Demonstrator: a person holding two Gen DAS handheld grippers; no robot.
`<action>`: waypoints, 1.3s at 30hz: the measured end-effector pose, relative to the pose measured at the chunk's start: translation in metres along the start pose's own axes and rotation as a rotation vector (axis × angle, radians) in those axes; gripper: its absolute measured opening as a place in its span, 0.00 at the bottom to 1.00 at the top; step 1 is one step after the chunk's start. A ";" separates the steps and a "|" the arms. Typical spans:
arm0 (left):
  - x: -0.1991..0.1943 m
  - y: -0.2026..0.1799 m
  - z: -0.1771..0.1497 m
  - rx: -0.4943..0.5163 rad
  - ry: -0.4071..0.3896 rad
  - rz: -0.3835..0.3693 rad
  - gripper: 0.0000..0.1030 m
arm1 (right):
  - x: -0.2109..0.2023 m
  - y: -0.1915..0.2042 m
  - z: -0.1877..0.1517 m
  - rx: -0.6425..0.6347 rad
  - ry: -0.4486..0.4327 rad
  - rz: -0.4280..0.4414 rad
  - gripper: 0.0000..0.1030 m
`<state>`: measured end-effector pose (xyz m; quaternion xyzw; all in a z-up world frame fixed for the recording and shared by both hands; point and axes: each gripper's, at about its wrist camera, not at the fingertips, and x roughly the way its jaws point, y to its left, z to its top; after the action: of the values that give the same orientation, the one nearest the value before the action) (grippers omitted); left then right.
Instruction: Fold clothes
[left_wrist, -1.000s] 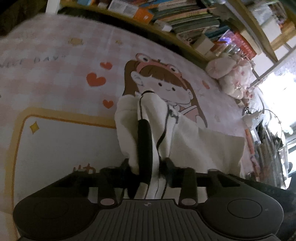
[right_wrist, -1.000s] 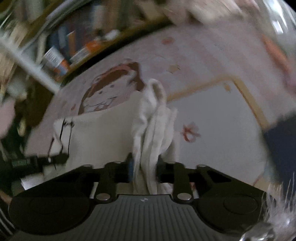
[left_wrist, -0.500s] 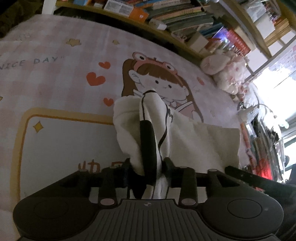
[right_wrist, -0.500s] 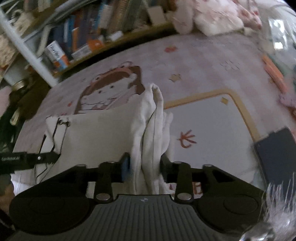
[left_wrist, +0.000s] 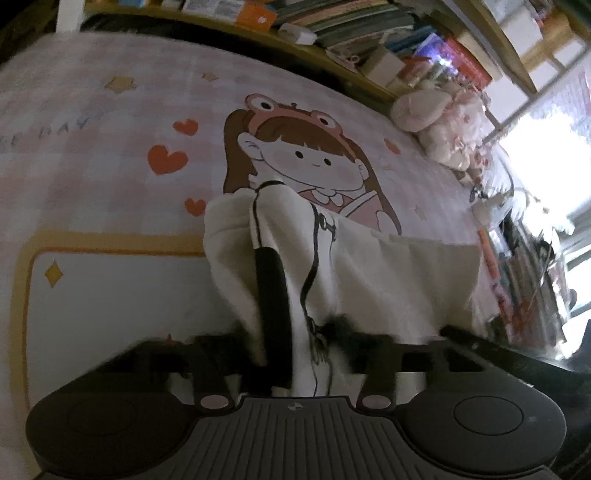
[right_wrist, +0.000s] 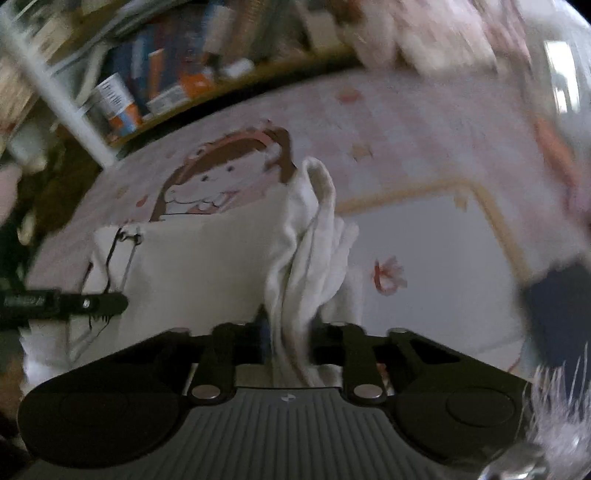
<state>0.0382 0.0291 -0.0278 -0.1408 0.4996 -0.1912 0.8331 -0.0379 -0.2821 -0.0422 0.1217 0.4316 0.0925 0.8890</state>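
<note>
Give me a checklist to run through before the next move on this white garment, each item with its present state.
1. Left gripper pinches the white garment, jaws having just closed on its black-striped edge: ok.
2. Right gripper pinches the bunched opposite edge, jaws just closed: ok.
3. Cloth between the two grips hangs as one flat panel: ok.
4. Black drawstring tucked away: not ok, it dangles near the left gripper.
5. Blanket bare where the cloth would land: ok.
6. Lower hem even: cannot tell, hidden.

- left gripper (left_wrist: 291, 332): jaws just closing again on bunched white garment (left_wrist: 388, 273), cloth between them.
- right gripper (right_wrist: 286, 332): jaws likewise closing on gathered edge, after brief loosening.
</note>
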 end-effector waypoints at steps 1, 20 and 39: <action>-0.004 -0.005 -0.001 0.034 -0.018 0.007 0.22 | -0.006 0.012 -0.002 -0.086 -0.039 -0.026 0.14; 0.011 0.025 0.007 -0.166 0.024 -0.091 0.47 | 0.004 -0.044 0.000 0.269 0.042 0.054 0.45; 0.003 0.006 0.005 -0.016 0.023 -0.018 0.32 | 0.001 -0.012 0.002 0.076 -0.012 -0.044 0.33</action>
<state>0.0448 0.0335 -0.0303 -0.1496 0.5092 -0.1964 0.8245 -0.0353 -0.2932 -0.0450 0.1466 0.4319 0.0554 0.8882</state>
